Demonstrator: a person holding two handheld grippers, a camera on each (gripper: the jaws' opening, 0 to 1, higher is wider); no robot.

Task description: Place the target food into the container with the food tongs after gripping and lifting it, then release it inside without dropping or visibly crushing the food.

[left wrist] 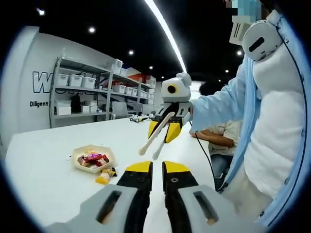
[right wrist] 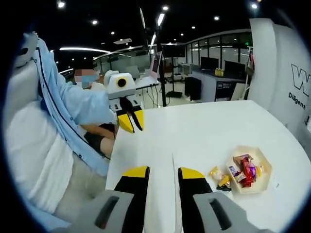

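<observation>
A beige hexagonal tray [left wrist: 108, 154] [right wrist: 265, 167] on the white table [left wrist: 48, 174] holds several wrapped sweets. A yellow wrapped snack [left wrist: 104, 176] [right wrist: 218, 174] lies on the table, touching the tray's rim. In the left gripper view my right gripper [left wrist: 165, 132] hangs above the table, shut on white food tongs [left wrist: 154, 138] whose tips point down toward the tray, well short of it. My left gripper [left wrist: 157, 168] [right wrist: 130, 120] is shut with nothing in it. In the right gripper view the tongs [right wrist: 164, 194] show as a white strip between my right gripper's [right wrist: 163, 173] jaws.
The person holding the grippers, in a light blue jacket [left wrist: 228, 104] [right wrist: 73, 109], stands at the table's edge. Another person [left wrist: 221, 141] sits behind. Metal shelves with white bins [left wrist: 82, 87] line the wall. Desks with monitors [right wrist: 214, 63] stand beyond the table.
</observation>
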